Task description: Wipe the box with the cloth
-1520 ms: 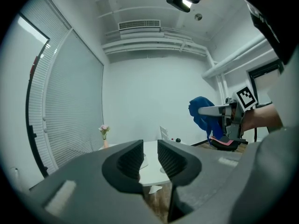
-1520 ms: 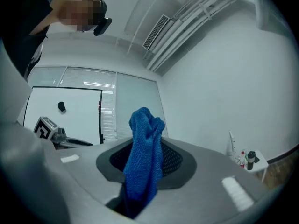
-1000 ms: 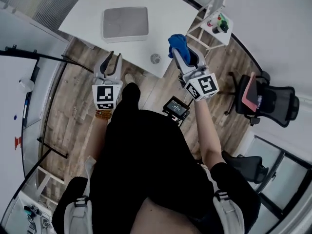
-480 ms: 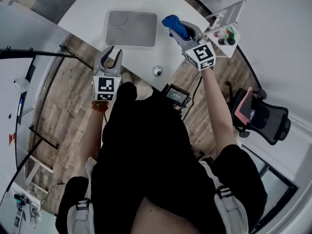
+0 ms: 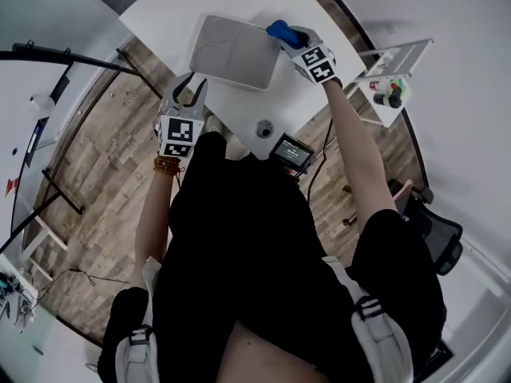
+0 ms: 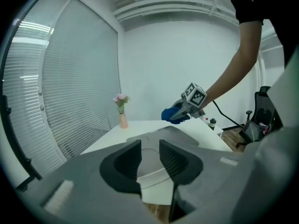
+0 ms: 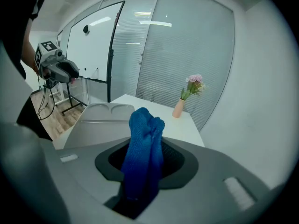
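Note:
The grey box (image 5: 233, 48) lies flat on the white table (image 5: 164, 10), with two round dents in its lid. My right gripper (image 5: 287, 36) is shut on the blue cloth (image 5: 279, 29) and holds it at the box's right edge. In the right gripper view the cloth (image 7: 144, 148) stands bunched between the jaws, with the box (image 7: 102, 119) beyond it. My left gripper (image 5: 190, 88) hangs open and empty at the table's near edge, just short of the box. Through its jaws the left gripper view shows the box (image 6: 156, 141) and the cloth (image 6: 172, 115).
A small round object (image 5: 263, 128) sits on the table's near corner. A pink vase with flowers (image 6: 122, 118) stands at the far side. A screen device (image 5: 291, 152) hangs below the table edge. A small side table with bottles (image 5: 390, 88) and an office chair (image 5: 435, 231) stand to the right.
My right gripper has carried the cloth forward from beside the table to the box's right edge. The left gripper stays open near the table's front edge.

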Demonstrator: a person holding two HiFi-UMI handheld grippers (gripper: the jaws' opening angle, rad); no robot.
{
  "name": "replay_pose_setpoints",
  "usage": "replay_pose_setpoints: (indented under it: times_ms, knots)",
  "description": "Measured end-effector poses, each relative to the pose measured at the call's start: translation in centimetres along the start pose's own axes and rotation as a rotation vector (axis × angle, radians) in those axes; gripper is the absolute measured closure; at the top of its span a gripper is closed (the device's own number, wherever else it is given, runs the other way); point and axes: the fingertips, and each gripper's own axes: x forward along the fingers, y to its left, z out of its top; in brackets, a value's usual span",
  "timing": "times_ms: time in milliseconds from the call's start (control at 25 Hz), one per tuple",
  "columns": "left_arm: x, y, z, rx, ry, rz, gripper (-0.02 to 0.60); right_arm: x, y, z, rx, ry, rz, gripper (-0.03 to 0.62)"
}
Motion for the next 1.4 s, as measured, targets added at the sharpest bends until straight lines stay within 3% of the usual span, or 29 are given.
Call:
replay_pose_setpoints:
  times_ms: [160,240,400,520,800,1040,1160,1400]
  knots:
    - [1.5,-0.5,-0.7,-0.002,0.041,-0.020,0.466,2.5,0.4,-1.7,-0.036,0.065,0.075,0.422]
    - [2.1,-0.3,-1.0,-0.003,0.055,-0.027,0.466,3.1,1.1,-2.8,-0.043,0.095,0.109,0.369]
    - [2.7,0.5,-1.4,-0.018,0.072,-0.025,0.466,1.2,1.8,-1.5,-0.003,0.011,0.127,0.307]
    - [3.6,1.2,-1.9,-0.016,0.086,-0.034,0.463,0.0,2.4,-0.1,0.016,-0.047,0.124,0.323]
    - [6.8,0.1,-4.1,0.110,0.187,-0.155,0.383,2.4,0.2,-1.9,0.139,0.004,0.084,0.495]
    - [8.5,-0.3,-6.7,0.110,0.264,-0.222,0.270,3.9,0.8,-3.0,0.120,0.078,0.129,0.467]
    - [9.0,-0.3,-7.5,0.096,0.282,-0.231,0.261,4.0,0.8,-3.0,0.129,0.100,0.117,0.461]
    - [9.4,-0.2,-8.0,0.010,0.268,-0.250,0.255,3.8,1.2,-3.4,0.259,0.100,0.069,0.456]
